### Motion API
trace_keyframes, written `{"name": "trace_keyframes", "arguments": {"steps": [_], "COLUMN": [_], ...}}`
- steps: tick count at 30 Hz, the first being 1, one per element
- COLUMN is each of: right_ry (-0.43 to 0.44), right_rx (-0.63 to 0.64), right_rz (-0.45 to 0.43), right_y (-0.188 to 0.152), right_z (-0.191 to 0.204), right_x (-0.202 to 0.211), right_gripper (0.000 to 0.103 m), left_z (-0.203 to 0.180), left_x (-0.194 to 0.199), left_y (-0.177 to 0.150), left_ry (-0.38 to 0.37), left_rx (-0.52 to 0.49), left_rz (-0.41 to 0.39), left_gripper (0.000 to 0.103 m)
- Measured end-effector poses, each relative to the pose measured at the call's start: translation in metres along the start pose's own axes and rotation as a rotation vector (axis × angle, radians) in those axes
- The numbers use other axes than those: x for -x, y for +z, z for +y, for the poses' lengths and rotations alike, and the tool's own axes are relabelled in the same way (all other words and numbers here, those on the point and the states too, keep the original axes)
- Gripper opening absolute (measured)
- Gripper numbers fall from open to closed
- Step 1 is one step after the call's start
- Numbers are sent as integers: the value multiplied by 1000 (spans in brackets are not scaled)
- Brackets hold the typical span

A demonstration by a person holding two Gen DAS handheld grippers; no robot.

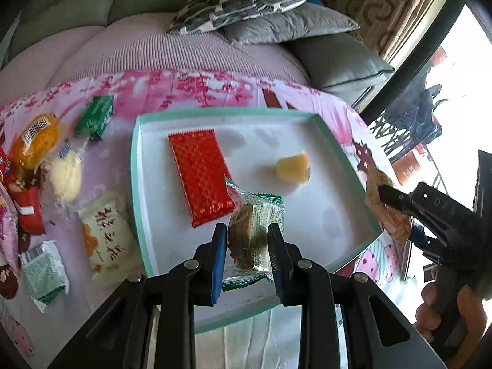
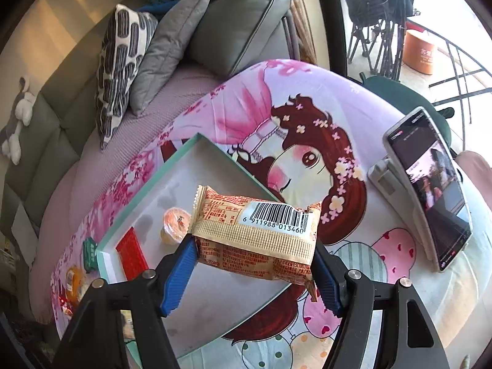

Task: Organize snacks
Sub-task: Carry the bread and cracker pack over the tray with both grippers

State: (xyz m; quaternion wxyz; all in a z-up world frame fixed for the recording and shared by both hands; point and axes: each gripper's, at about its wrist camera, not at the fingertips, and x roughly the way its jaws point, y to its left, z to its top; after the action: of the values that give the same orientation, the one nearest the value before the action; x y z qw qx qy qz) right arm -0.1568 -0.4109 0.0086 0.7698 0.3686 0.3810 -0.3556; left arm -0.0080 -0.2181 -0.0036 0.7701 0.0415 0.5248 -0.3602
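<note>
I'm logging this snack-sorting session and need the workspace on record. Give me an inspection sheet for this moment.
Surface: table under a pink cartoon-print cloth.
Job's things: white tray with mint rim holds a red packet and a yellow jelly cup; loose snacks lie on the cloth beside the tray.
Clutter: phone on a stand.
Grippers: left gripper shut on a green-edged clear packet over the tray; right gripper shut on a beige barcoded packet.
Cables: nothing seen.
Surroundings: sofa with cushions, window.
</note>
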Motion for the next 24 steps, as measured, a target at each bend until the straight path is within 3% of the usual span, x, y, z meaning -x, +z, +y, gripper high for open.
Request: {"name": "trace_keyframes", "arguments": {"steps": [10,24], "right_ry": [-34,-66], "right_rx": [30,95], "right_rz": [91,160], "right_y": [-9,-17], "right_z": [7,22], "right_x": [-34,-52], "right_gripper": [74,76], "left_z": [13,27], "left_x": [-21,-34], "left_y": [-7,-14], "left_ry": [0,22], "left_rx": [34,75], "left_rz": [61,101], "left_gripper": [28,29]}}
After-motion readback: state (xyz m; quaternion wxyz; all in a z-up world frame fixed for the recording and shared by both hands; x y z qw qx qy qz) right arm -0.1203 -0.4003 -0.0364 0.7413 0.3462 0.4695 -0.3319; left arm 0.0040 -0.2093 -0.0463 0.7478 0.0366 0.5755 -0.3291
